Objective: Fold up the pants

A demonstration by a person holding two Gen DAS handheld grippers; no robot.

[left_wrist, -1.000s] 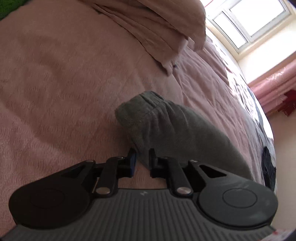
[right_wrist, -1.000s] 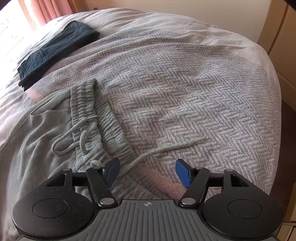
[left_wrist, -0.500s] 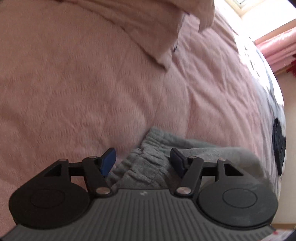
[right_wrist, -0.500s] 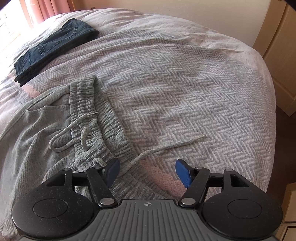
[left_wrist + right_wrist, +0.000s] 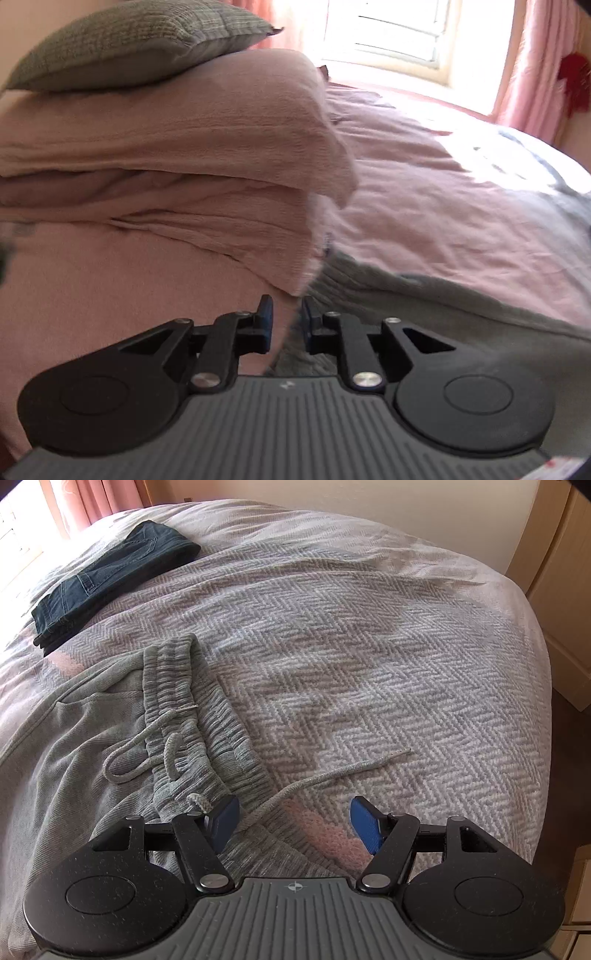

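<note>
Showing no readable writing or label, both views centre on grey sweatpants [image 5: 92, 738] lying on the bed [image 5: 369, 646]: ribbed elastic waistband [image 5: 192, 709] left of centre, drawstring [image 5: 332, 775] trailing right across the herringbone blanket. Right tongs [image 5: 293, 821] hang spread above the waistband's lower end, gripping nothing. Left tongs [image 5: 286, 325] are closing, nearly together; blur makes it hard to tell, but grey cloth seems caught between them. Folded jeans [image 5: 110, 579] sit upper left.
</note>
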